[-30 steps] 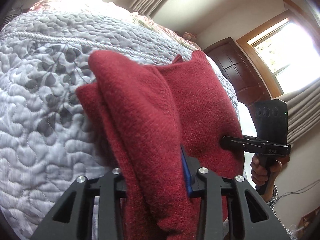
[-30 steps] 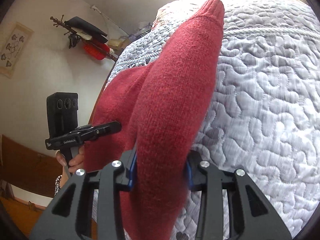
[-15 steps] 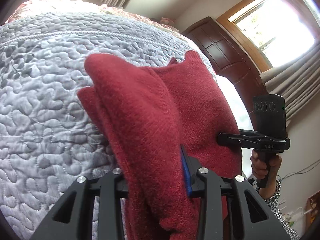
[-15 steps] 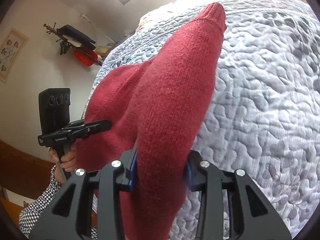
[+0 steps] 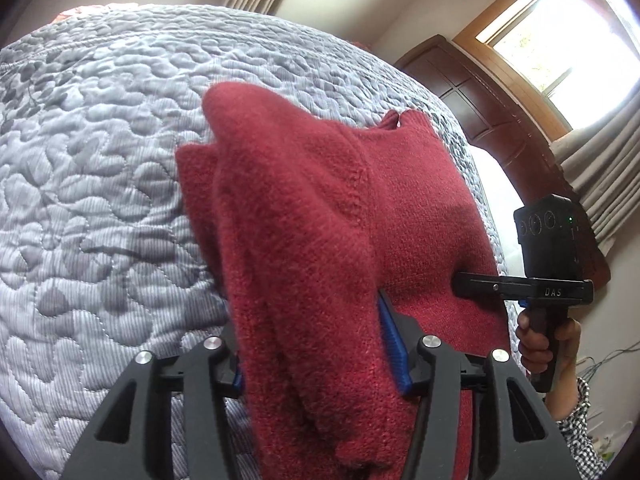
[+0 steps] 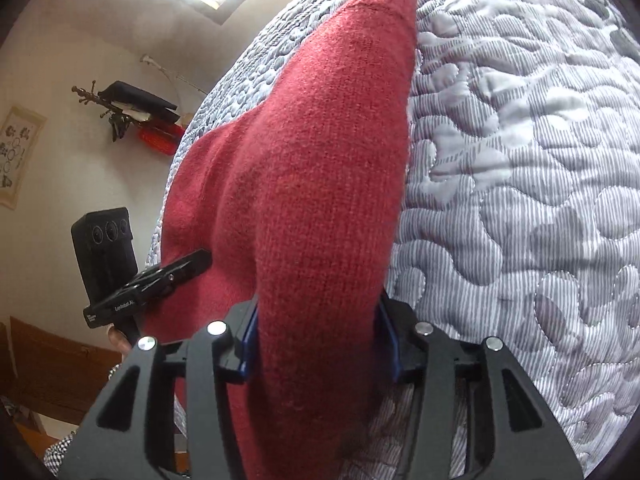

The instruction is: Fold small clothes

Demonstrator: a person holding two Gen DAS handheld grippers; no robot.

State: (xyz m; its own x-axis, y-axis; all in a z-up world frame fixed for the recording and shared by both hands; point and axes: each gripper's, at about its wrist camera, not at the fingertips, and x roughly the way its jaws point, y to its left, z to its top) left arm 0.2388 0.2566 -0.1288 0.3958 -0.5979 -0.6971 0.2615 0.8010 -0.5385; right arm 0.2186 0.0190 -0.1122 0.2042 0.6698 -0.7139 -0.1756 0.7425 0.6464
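A dark red knitted sweater [image 5: 312, 208] lies partly on the grey quilted bed [image 5: 88, 184], its near edge lifted off the quilt. My left gripper [image 5: 320, 344] is shut on a bunched fold of it, blue pads pressing the knit from both sides. In the right wrist view the sweater [image 6: 320, 168] runs up to a ribbed cuff at the top, and my right gripper [image 6: 320, 340] is shut on its near end. Each view shows the other gripper gripping the sweater's edge: the right gripper [image 5: 472, 284] and the left gripper [image 6: 192, 264].
The quilt [image 6: 520, 200] spreads wide to the right of the sweater. A dark wooden cabinet [image 5: 488, 112] and a bright window [image 5: 568, 40] stand beyond the bed. A wall rack with dark items [image 6: 132, 108] hangs on the other side. A hand [image 5: 540, 340] holds the right gripper's handle.
Both grippers, still shut on the sweater, have carried its lifted edge forward over the bed. The folds have bunched closer to the cameras and the room has shifted in both views.
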